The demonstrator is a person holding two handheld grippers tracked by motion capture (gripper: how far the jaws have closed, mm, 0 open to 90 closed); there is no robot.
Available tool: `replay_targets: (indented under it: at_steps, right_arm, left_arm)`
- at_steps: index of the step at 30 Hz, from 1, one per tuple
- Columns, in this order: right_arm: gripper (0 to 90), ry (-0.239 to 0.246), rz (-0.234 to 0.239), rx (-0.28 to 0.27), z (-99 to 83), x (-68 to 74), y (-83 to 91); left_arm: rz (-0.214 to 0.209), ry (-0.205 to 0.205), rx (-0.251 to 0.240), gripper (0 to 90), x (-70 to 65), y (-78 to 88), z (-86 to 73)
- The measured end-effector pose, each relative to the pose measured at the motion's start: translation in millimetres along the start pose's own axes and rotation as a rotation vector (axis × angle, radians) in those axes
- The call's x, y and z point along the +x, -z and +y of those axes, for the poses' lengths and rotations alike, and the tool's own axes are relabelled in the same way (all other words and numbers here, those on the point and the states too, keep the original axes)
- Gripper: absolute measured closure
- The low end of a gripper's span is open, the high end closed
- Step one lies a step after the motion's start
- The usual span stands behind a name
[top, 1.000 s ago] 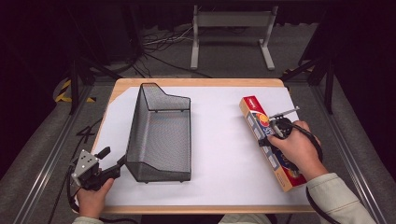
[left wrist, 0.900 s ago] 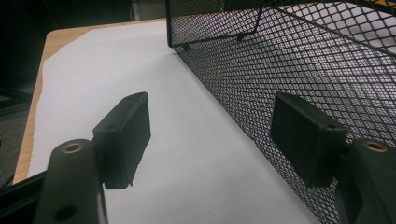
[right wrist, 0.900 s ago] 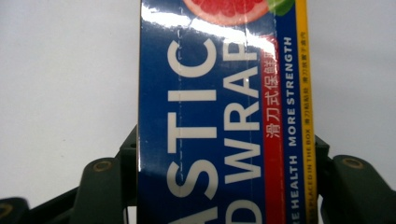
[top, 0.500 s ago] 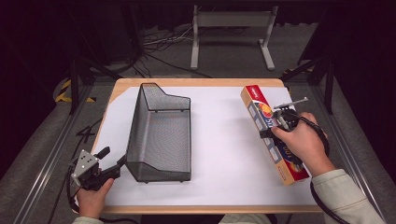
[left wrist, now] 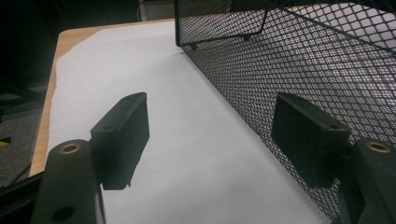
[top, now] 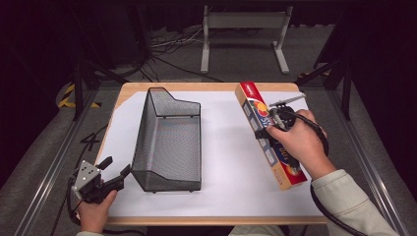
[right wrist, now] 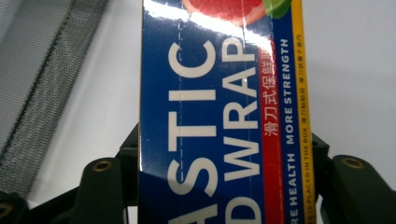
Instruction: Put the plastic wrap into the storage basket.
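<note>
A long blue and red plastic wrap box (top: 254, 104) is off the white sheet at the table's right side, with my right gripper (top: 268, 131) shut across its middle. In the right gripper view the box (right wrist: 219, 116) runs up between both jaws, whose pads press on its two long sides. A black wire mesh basket (top: 169, 142) stands on the left half of the sheet. My left gripper (top: 116, 167) hovers low at the basket's near left corner, open, nothing between its pads. In the left gripper view the mesh wall (left wrist: 303, 60) lies just behind the right pad (left wrist: 308, 133).
White paper (top: 226, 162) covers most of the wooden table (top: 196, 86). A metal stand and cables sit on the floor beyond the far edge. Metal rails run along both sides of the table.
The right hand has lifted the box and carried it toward the far side and slightly left. The left gripper and the basket have stayed where they were.
</note>
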State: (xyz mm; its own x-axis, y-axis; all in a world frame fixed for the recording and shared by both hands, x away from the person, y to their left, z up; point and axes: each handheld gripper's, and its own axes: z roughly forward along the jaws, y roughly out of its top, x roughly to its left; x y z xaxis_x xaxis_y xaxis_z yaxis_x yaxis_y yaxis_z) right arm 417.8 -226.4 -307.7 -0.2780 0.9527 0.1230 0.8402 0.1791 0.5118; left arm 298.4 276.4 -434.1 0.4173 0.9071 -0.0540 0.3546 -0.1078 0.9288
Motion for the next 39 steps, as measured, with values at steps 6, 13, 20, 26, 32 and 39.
replay_targets:
  at_steps: [6,13,20,26,32,39]
  right_arm:
    - [40.1,0.020,0.020,-0.006,11.2,27.1,-0.3]
    - [40.1,0.066,0.039,-0.007,23.1,62.5,0.5]
    - [40.1,0.093,0.071,-0.005,29.2,90.4,-1.6]
    - [40.1,0.112,0.078,-0.011,33.0,115.3,-4.6]
    - [40.1,0.118,0.087,-0.011,36.9,132.9,-8.1]
    - [40.1,0.106,0.124,-0.013,41.8,155.7,-17.0]
  left_arm:
    - [0.004,0.002,-0.007,28.7,1.4,1.7,-0.3]
    - [0.005,0.003,-0.008,28.7,0.8,-0.1,0.6]
    - [0.002,0.002,-0.010,28.7,0.9,-3.1,1.9]
    - [-0.004,-0.002,-0.013,28.8,0.8,-5.7,2.9]
    - [-0.005,-0.003,-0.010,28.8,0.9,-7.2,3.6]
    - [-0.008,-0.003,-0.009,28.9,0.5,-9.0,3.9]
